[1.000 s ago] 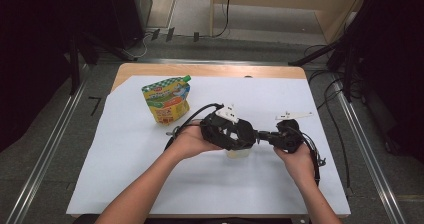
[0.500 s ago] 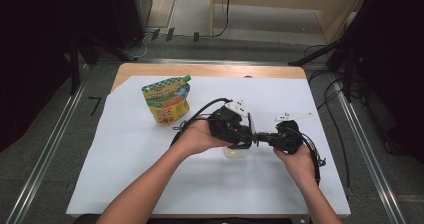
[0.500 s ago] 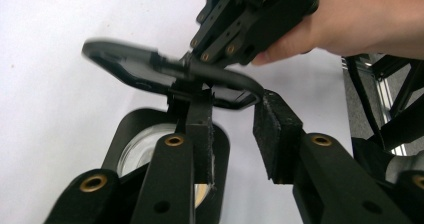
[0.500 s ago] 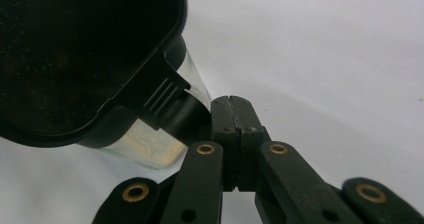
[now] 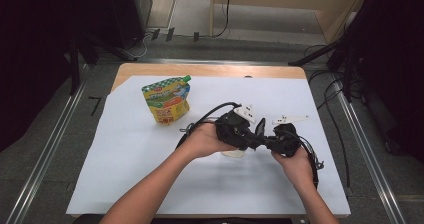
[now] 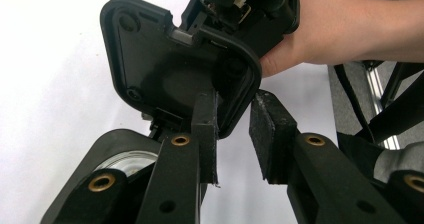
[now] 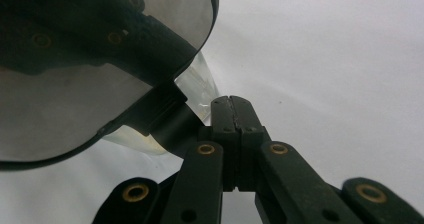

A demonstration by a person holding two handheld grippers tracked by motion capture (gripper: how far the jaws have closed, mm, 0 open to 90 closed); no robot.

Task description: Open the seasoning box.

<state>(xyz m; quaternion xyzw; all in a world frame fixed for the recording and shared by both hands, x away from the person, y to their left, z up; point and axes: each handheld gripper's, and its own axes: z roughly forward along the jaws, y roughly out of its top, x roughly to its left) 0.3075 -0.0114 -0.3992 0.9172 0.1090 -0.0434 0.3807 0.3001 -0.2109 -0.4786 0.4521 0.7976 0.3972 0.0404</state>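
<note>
Clear plastic, the small cup looks light, thin-walled and slippery. It stands on the white sheet just under both grippers, and is best pinched at the wall near the rim. One cup, one pouch, two grippers. The left gripper has just been closing, its jaws narrowly apart astride the other tool's black edge. The right gripper is closed together, empty.

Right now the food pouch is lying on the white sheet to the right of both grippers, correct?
Not quite. The food pouch is on the white sheet, but to the left of the left gripper and right gripper, toward the far side. The high view shows it.
</note>
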